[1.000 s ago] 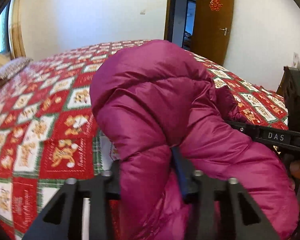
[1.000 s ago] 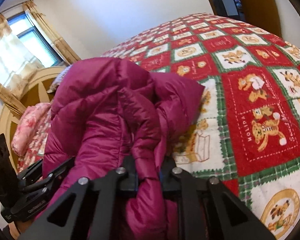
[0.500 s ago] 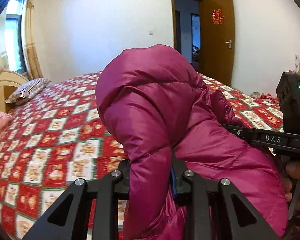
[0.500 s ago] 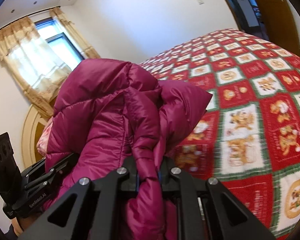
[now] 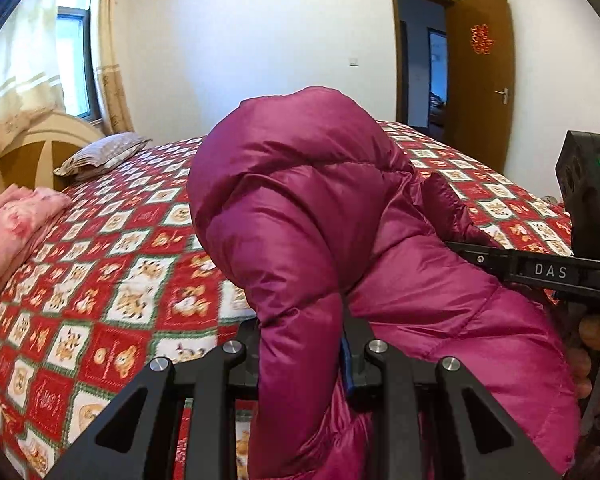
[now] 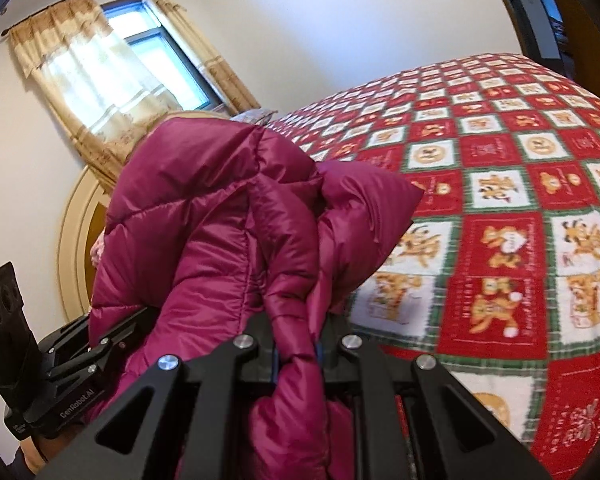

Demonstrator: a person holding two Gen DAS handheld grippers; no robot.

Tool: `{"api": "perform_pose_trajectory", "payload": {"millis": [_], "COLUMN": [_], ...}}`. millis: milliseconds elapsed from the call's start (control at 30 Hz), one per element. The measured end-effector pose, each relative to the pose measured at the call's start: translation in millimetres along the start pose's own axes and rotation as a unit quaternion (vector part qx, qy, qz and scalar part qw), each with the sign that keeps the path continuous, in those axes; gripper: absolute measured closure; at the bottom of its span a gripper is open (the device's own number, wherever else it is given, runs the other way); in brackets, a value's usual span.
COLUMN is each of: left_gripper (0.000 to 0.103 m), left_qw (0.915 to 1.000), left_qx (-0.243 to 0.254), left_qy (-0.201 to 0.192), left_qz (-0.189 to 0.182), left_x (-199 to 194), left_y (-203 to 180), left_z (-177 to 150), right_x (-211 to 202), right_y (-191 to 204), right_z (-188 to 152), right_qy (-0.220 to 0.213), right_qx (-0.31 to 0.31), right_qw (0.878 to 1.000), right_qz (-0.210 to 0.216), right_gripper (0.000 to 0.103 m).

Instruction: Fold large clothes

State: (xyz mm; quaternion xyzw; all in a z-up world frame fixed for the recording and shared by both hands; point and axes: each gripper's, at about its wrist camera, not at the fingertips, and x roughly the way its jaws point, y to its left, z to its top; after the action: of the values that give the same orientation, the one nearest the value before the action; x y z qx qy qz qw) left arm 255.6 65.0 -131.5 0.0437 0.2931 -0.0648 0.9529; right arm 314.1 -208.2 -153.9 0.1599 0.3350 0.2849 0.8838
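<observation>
Jacket [image 5: 300,208] held above the bed [image 5: 112,264], left gripper [image 5: 300,360] and right gripper [image 6: 296,352] each clamped on folds. Slick, puffy fabric may slip free.

1. The puffy dark pink padded jacket [image 5: 324,216] hides the middle of the red and white checked bed cover [image 5: 100,248].
2. The jacket's bottom runs off the near edge of both views.
3. The black left gripper [image 5: 302,360] has its fingertips buried in the jacket folds.
4. The black right gripper [image 6: 296,354] is buried the same way.
5. The bed cover is blurry in the right wrist view.
</observation>
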Motion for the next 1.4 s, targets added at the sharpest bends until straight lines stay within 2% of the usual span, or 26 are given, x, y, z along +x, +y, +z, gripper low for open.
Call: {"api": "perform_pose_trajectory", "payload": {"millis": [467, 1200, 1400], "left_gripper": [0.076, 0.075, 0.063], "left_qw": [0.9994, 0.9981, 0.9975], "left_qx": [-0.029, -0.049, -0.049], "left_qy": [0.016, 0.036, 0.044], "left_qz": [0.013, 0.013, 0.026], "left_x": [4.4, 17.0, 21.1], "left_y": [31.7, 57.0, 59.5], "left_z": [-23.4, -49.0, -52.7], "right_x": [31.4, 61.1, 69.0], "right_y": [16.2, 25.5, 24.1], "right_z": [-5.8, -12.1, -15.6], "right_qy": [0.04, 0.061, 0.068], "right_qx": [-0.026, -0.038, -0.035], "right_qw": [0.999, 0.997, 0.997], "right_qz": [-0.004, -0.011, -0.018], "right_gripper": [0.087, 0.087, 0.087]}}
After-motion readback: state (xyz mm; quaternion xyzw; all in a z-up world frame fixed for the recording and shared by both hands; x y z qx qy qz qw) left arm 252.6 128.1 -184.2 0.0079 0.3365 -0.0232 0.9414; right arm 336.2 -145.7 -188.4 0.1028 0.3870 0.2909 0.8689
